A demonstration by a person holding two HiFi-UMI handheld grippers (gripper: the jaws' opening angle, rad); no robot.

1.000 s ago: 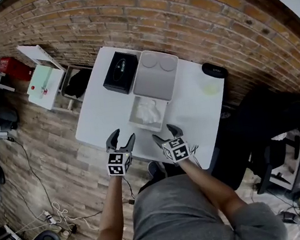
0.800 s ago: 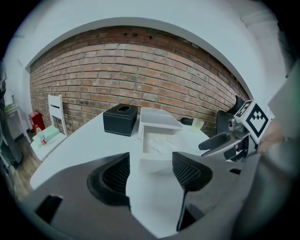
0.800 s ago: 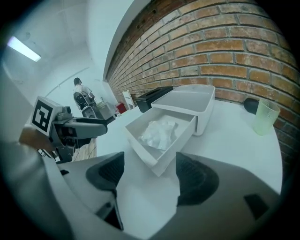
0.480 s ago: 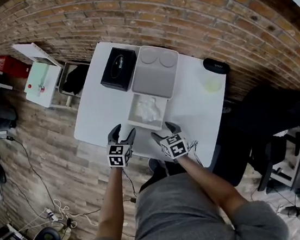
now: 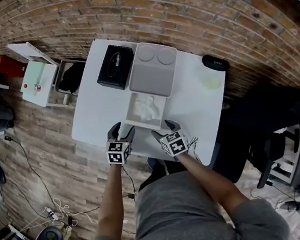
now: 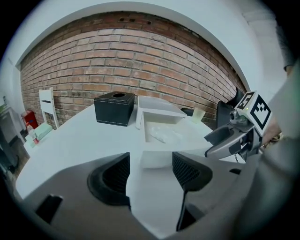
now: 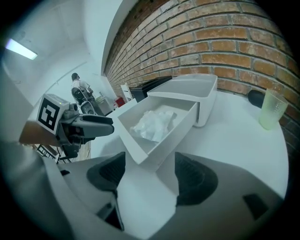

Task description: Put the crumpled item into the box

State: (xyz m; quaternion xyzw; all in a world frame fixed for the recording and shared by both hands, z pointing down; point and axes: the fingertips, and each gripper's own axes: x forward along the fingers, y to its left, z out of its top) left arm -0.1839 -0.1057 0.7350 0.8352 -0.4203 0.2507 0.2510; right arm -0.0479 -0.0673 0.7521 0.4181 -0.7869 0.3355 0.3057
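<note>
The crumpled white item (image 5: 145, 107) (image 6: 164, 136) (image 7: 152, 124) lies inside the open white box (image 5: 144, 125) (image 6: 154, 157) (image 7: 180, 126) near the table's front edge. My left gripper (image 5: 121, 130) (image 6: 150, 171) stands open just in front of the box's near wall and holds nothing. My right gripper (image 5: 163, 130) (image 7: 149, 176) hovers at the box's near right corner. Its jaws are wide and closing slightly. The box corner sits just ahead of them, and the pads touch nothing. Each gripper also shows from the side in the other one's view.
The box's grey lid (image 5: 153, 69) lies just behind it. A black tissue box (image 5: 114, 66) (image 6: 114, 108) stands at the back left. A pale green cup (image 5: 209, 81) (image 7: 273, 109) and a flat black object (image 5: 214, 65) are at the back right. The white table (image 5: 96, 104) stands against a brick wall.
Both grippers have edged a little forward, closer to the near side of the white box. Box and crumpled item have not moved.
</note>
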